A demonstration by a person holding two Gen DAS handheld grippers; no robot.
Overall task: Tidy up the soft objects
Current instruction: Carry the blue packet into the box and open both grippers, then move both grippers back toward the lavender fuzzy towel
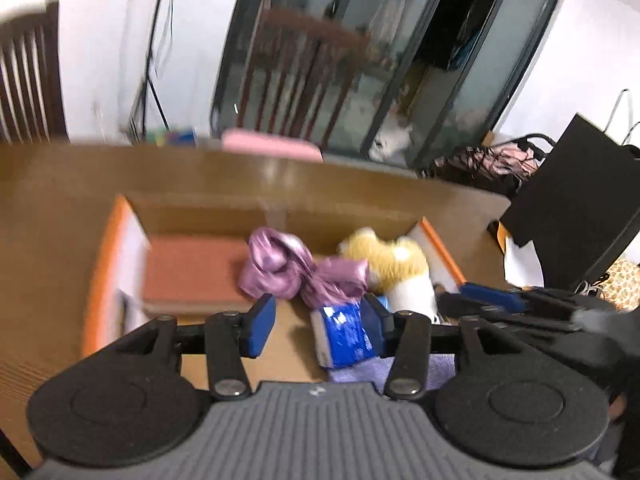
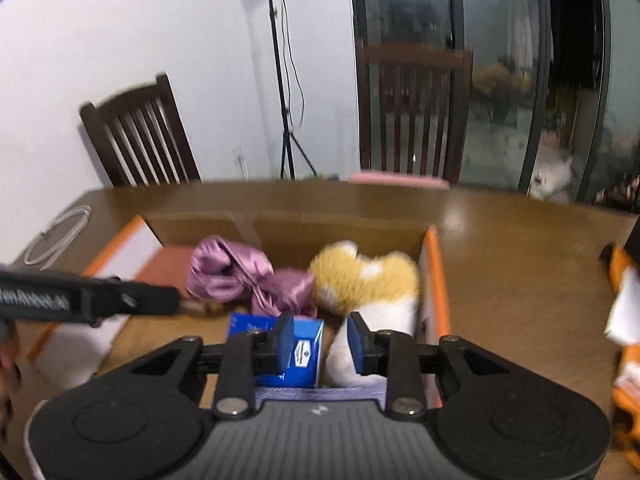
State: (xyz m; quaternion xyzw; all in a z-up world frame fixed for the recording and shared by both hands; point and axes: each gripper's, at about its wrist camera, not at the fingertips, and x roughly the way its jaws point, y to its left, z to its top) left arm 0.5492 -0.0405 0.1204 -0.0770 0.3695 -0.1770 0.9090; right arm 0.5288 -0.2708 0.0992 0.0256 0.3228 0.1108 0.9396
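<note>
Left gripper [image 1: 320,324] parted over box, crumpled shiny purple cloth [image 1: 296,272], fluffy yellow-white plush [image 1: 396,268]

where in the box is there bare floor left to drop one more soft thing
Bare cardboard floor shows between the folded pink cloth and the blue pack, in front of the purple satin. The right side is crowded: plush toy against the wall.
</note>
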